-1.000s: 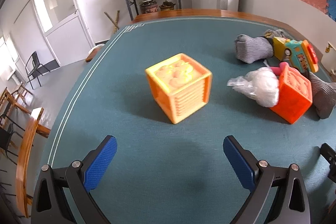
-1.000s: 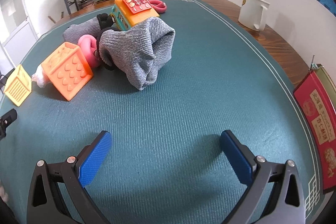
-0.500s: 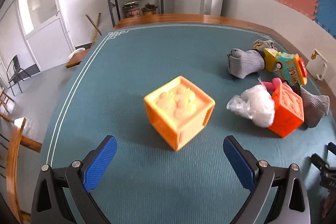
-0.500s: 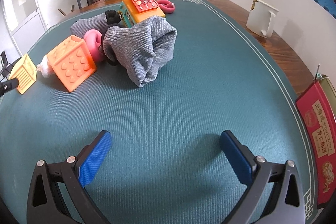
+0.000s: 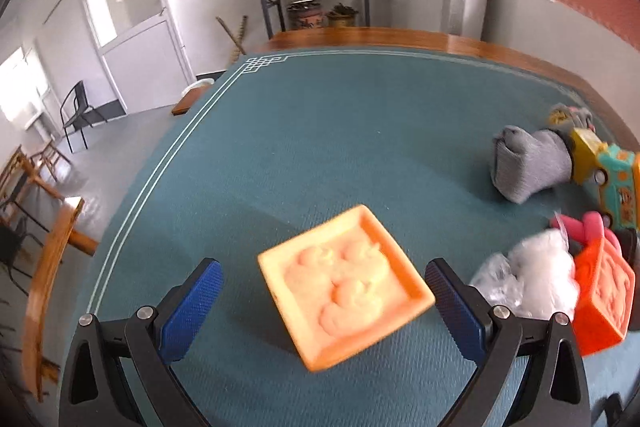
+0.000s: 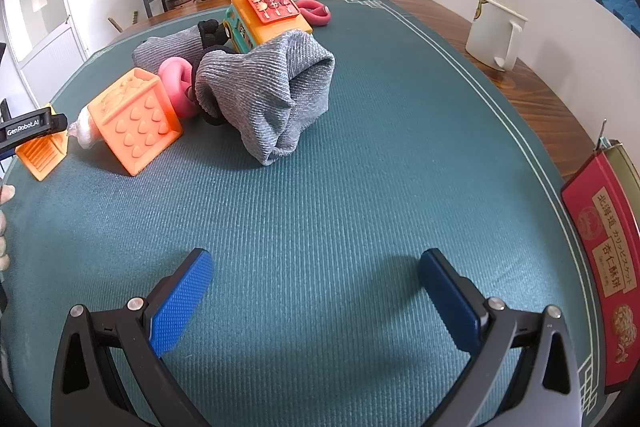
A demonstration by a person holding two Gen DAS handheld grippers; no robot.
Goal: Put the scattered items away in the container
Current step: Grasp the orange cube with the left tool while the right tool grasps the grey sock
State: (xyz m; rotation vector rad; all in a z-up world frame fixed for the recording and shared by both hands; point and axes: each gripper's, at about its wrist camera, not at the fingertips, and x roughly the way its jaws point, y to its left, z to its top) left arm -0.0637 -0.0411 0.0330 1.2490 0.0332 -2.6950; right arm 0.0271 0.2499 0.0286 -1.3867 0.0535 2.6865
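Left wrist view: left tongs [image 5: 324, 301] spread, straddling yellow-orange toy cube [image 5: 346, 291] at lower centre; off-centre closing could twist it loose. Right tongs [image 6: 316, 297] spread, empty.

Left wrist view looks down, close over the yellow cube [image 5: 346, 285]; right wrist view sits low, farther back. Both share the orange cube [image 6: 134, 119].
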